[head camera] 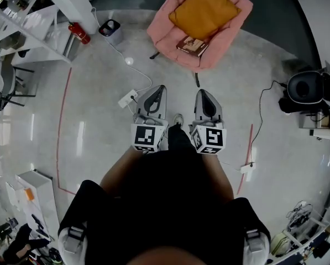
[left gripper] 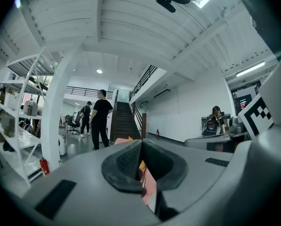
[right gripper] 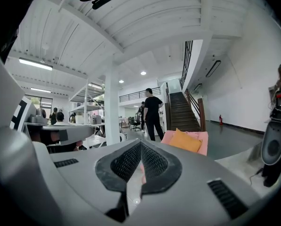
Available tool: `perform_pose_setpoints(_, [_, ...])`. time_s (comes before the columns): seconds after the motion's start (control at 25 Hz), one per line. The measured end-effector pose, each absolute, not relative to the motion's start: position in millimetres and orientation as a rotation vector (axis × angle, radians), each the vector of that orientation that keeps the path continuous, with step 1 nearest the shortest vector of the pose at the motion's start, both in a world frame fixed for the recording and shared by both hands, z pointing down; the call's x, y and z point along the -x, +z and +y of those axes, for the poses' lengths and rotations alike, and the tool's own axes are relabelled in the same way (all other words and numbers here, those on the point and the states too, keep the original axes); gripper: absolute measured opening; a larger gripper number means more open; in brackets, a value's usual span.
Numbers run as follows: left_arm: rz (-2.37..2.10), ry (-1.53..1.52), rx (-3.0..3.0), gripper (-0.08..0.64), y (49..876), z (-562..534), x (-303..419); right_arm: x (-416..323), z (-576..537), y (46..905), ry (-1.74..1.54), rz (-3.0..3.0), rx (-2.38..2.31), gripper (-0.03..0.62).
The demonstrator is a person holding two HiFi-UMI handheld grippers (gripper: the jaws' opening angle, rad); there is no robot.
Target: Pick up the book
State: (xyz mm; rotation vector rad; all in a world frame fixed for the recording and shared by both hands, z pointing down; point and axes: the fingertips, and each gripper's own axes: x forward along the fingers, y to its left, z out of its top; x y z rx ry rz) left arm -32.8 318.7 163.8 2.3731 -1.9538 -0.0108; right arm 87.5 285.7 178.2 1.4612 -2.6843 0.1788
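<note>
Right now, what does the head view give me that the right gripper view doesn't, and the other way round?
Head view only: the book on the seat, and the left gripper. Right gripper view only: the staircase and a standing person in black. Both: the pink armchair with its orange cushion, and the right gripper, jaws together, empty.

Clothing: a black top [head camera: 170,203] was worn.
Buckles [head camera: 72,237]: grey, one each side.
Left gripper [head camera: 160,91]: grey shell, black ribbed pads [left gripper: 126,161].
Right gripper [head camera: 204,94]: likewise grey.
Marker cubes [head camera: 145,137]: black-and-white squares.

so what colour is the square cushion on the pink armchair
The square cushion is orange-yellow; the head view shows it best.
</note>
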Motion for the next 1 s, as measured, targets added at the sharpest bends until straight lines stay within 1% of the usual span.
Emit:
perform_pose_setpoints(0.36, [-1.957, 0.023, -2.345, 0.006, 164, 220, 30, -86, 191, 181, 0.229, -2.688, -1.436, 0.002])
perform_pose_setpoints(0.6, [-1.954, -0.004, -2.340, 0.006, 156, 162, 11, -101, 136, 184, 0.265, -2.686, -1.454, 0.002])
perform_pose_setpoints(1.0, [-1.968, 0.068, -2.318, 0.006, 167, 104, -6, -123, 63, 196, 0.291, -2.682, -1.445, 0.002])
